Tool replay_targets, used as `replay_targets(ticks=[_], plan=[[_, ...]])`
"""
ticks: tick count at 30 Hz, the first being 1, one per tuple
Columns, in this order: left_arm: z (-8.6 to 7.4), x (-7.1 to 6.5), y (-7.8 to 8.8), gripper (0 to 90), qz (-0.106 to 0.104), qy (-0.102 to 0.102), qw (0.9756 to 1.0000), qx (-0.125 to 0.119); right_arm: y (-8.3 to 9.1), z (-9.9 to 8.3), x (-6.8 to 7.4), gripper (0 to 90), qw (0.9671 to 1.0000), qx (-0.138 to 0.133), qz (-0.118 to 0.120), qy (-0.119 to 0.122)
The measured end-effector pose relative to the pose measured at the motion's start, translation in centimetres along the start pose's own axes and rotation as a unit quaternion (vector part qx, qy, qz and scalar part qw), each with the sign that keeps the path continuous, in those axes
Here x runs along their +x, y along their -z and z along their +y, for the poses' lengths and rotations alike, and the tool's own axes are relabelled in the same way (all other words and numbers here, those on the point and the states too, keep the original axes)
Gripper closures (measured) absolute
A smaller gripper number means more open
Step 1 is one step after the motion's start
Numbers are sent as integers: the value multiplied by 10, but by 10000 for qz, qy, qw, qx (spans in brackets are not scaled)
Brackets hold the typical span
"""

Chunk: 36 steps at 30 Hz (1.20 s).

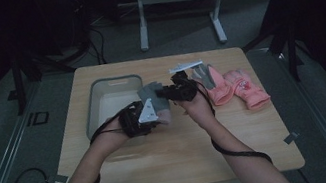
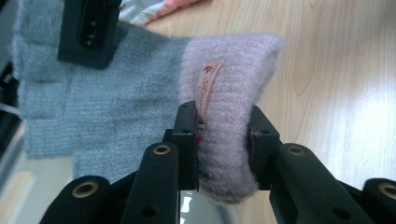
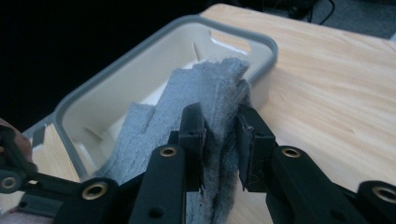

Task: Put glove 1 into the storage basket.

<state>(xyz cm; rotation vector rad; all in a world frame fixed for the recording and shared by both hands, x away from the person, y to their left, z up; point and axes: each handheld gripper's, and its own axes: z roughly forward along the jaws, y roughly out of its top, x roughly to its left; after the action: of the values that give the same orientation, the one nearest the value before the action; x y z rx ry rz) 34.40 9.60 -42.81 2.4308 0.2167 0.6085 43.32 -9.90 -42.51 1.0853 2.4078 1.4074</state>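
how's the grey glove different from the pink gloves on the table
The grey glove is grey with a pale pink cuff; the pink gloves are salmon pink. The grey glove is held up between the left gripper and right gripper; the pink gloves lie flat, untouched.

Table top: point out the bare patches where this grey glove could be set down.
Bare wood lies along the table's near edge, and on the far strip behind the bin. The right side is crowded with pink gloves. The bin's floor looks free too.
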Motion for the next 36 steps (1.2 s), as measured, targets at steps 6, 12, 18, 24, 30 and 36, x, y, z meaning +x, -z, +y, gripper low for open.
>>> replay_targets(ticks=[6,12,18,24,30,36], plan=[[-18,13,15,702,66,30,9999,80,-16,17,15,742,9999,-30,111,103],[-35,27,27,702,128,60,9994,302,-40,31,30,742,9996,26,69,273],[-54,40,32,702,190,-222,9969,730,-70,33,33,742,9997,121,207,87],[-70,48,28,703,119,-253,9942,1042,-101,32,34,742,9993,237,292,15],[-87,53,3,703,-56,-320,9910,1297,-126,25,28,741,9985,451,242,-174],[-93,56,-19,702,-78,-555,9862,1559,-142,22,22,738,9972,697,119,-224]])
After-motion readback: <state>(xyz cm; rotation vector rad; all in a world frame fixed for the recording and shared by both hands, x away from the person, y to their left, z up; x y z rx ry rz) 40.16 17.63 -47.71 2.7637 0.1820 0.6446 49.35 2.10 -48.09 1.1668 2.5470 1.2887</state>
